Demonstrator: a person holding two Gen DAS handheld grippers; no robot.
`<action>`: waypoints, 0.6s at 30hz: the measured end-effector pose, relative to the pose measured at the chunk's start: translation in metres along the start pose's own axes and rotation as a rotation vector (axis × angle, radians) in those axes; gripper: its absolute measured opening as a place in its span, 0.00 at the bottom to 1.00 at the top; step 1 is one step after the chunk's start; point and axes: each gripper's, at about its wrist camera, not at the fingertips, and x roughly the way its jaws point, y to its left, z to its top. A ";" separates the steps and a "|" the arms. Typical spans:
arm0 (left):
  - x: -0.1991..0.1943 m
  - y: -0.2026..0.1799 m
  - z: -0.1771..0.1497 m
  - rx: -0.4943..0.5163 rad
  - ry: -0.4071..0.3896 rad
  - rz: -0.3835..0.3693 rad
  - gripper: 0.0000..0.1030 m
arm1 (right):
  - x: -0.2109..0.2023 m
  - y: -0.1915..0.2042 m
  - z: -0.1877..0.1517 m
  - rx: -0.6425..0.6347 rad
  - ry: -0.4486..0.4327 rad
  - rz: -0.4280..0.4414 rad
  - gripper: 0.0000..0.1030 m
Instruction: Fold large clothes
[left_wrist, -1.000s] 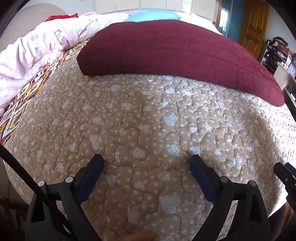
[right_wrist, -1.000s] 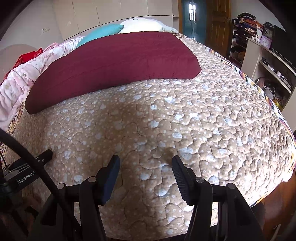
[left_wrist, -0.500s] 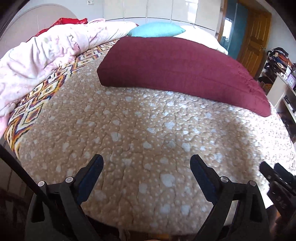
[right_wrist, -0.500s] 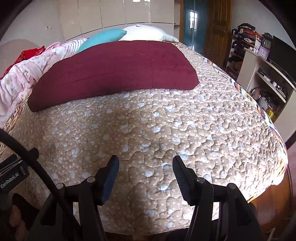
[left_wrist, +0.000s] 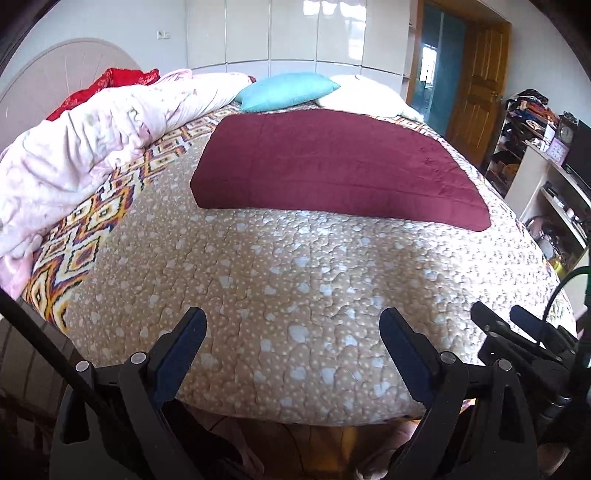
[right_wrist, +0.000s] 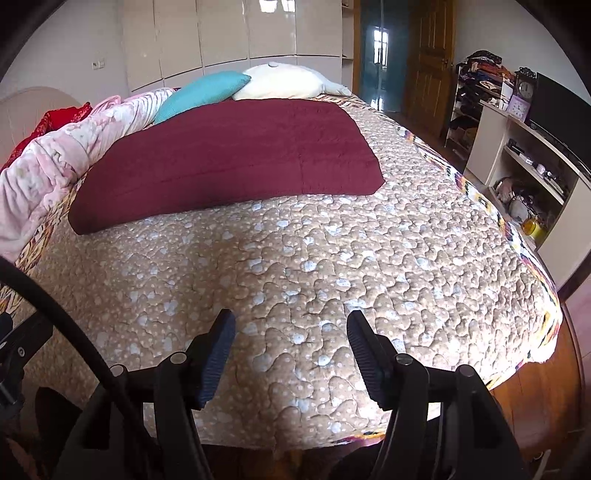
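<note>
A folded maroon quilted blanket (left_wrist: 332, 170) (right_wrist: 229, 158) lies flat across the far half of the bed, on a tan quilt with pale blue spots (left_wrist: 295, 266) (right_wrist: 314, 258). My left gripper (left_wrist: 293, 325) hovers wide open above the quilt's near edge, with nothing between its fingers. My right gripper (right_wrist: 291, 328) hangs over the same near edge, its jaws opening and nothing between them. The right gripper (left_wrist: 517, 325) also shows at the right edge of the left wrist view. Both grippers are well short of the maroon blanket.
A crumpled pink comforter (left_wrist: 81, 155) is heaped along the bed's left side, with a red cloth (left_wrist: 110, 79) behind it. A teal cushion (left_wrist: 288, 90) and a white pillow (right_wrist: 280, 83) sit at the head. Shelves (right_wrist: 524, 155) and a wooden door (right_wrist: 428, 62) stand to the right.
Both grippers have risen and drawn back from the quilt, so more of the bed and room shows. The right gripper's jaws stand slightly wider. The maroon blanket has not moved.
</note>
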 end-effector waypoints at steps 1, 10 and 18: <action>-0.004 -0.002 -0.001 0.007 -0.005 0.002 0.91 | -0.002 0.001 0.000 0.002 -0.001 0.002 0.64; -0.019 -0.005 -0.006 0.024 -0.016 0.004 0.91 | -0.014 0.008 -0.004 -0.008 -0.011 -0.009 0.66; -0.027 -0.008 -0.011 0.028 -0.032 0.007 0.91 | -0.016 0.022 -0.011 -0.049 -0.005 -0.027 0.66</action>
